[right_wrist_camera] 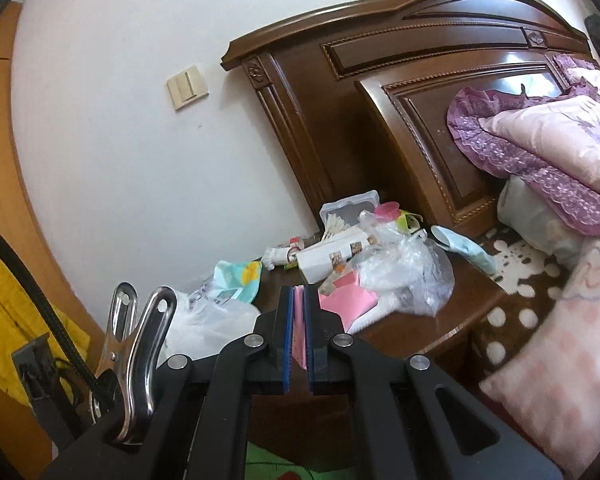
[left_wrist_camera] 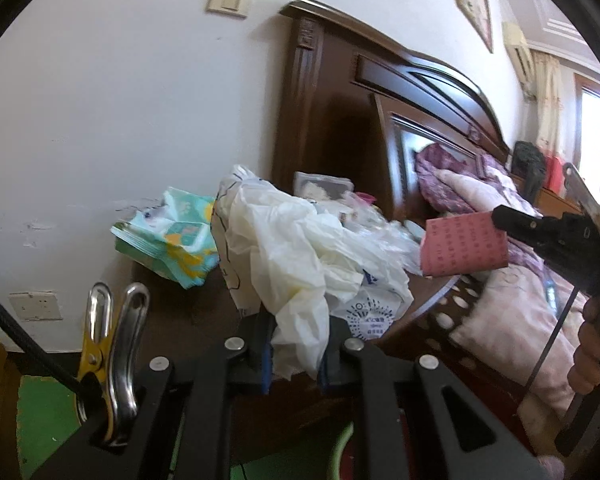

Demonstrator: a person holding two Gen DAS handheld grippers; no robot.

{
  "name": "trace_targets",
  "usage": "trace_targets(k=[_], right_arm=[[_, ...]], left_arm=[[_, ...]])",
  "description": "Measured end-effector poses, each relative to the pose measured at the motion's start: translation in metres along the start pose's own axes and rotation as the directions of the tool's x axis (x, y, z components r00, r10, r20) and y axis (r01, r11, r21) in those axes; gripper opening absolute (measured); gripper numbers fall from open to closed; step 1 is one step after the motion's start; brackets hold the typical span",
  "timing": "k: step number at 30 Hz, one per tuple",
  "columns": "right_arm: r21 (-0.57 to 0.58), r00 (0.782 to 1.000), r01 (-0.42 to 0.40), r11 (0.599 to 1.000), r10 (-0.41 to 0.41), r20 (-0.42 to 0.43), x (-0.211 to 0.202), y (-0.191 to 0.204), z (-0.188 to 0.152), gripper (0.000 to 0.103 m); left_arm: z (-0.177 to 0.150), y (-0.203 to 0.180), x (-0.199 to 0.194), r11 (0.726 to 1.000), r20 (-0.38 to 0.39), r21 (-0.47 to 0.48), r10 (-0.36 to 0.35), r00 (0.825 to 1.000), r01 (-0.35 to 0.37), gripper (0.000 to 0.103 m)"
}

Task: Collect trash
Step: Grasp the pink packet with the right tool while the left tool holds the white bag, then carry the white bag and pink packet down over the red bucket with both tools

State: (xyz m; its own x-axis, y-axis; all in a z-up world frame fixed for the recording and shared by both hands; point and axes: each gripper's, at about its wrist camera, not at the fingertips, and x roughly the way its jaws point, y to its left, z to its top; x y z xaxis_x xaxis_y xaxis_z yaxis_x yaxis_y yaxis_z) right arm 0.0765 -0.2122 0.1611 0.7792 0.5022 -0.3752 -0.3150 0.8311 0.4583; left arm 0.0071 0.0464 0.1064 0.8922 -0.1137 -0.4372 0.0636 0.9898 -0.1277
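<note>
In the left wrist view my left gripper (left_wrist_camera: 298, 340) is shut on a crumpled white plastic bag (left_wrist_camera: 288, 248), which rises in front of the nightstand. To its right, my right gripper (left_wrist_camera: 500, 218) holds a pink printed paper (left_wrist_camera: 462, 246) in the air, with a person's hand (left_wrist_camera: 594, 344) on its handle. The right wrist view shows the same right gripper (right_wrist_camera: 299, 300) shut on that thin pink paper (right_wrist_camera: 299, 332), edge-on between the blue pads. Beyond it the nightstand (right_wrist_camera: 440, 332) carries a clear plastic bag (right_wrist_camera: 408, 276), a pink sheet (right_wrist_camera: 350, 300) and a white carton (right_wrist_camera: 328, 258).
A colourful tissue pack (left_wrist_camera: 172, 240) lies at the nightstand's left by the wall. The dark wooden headboard (right_wrist_camera: 380, 92) stands behind, with pink and purple pillows (right_wrist_camera: 548, 136) on the bed to the right. A green surface (left_wrist_camera: 40, 412) shows below.
</note>
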Motion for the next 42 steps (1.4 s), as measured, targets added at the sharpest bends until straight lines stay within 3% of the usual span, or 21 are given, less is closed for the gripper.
trace_targets(k=[9, 16, 21, 33, 39, 42], right_arm=[[-0.023, 0.998, 0.064, 0.998, -0.064, 0.002, -0.046, 0.003, -0.037, 0.006], [-0.031, 0.991, 0.131, 0.991, -0.132, -0.017, -0.069, -0.001, -0.067, 0.006], [-0.024, 0.983, 0.180, 0.983, -0.180, -0.027, -0.080, -0.009, -0.089, 0.006], [0.033, 0.956, 0.280, 0.959, -0.275, -0.101, -0.075, -0.045, -0.136, 0.006], [0.075, 0.934, 0.330, 0.941, -0.314, -0.169, -0.062, -0.070, -0.156, 0.006], [0.074, 0.916, 0.364, 0.928, -0.343, -0.209, -0.054, -0.081, -0.165, 0.006]], left_arm=[[-0.024, -0.032, -0.015, 0.991, -0.083, 0.063, -0.109, 0.991, 0.115, 0.017], [-0.046, -0.046, -0.016, 0.984, -0.163, 0.071, -0.149, 0.975, 0.162, 0.017], [-0.068, -0.053, -0.008, 0.980, -0.225, 0.109, -0.138, 0.964, 0.166, 0.017], [-0.122, -0.077, 0.029, 0.967, -0.383, 0.146, -0.139, 0.913, 0.209, 0.017], [-0.151, -0.093, 0.050, 0.955, -0.469, 0.173, -0.136, 0.873, 0.242, 0.017], [-0.165, -0.101, 0.064, 0.948, -0.519, 0.180, -0.135, 0.844, 0.262, 0.017]])
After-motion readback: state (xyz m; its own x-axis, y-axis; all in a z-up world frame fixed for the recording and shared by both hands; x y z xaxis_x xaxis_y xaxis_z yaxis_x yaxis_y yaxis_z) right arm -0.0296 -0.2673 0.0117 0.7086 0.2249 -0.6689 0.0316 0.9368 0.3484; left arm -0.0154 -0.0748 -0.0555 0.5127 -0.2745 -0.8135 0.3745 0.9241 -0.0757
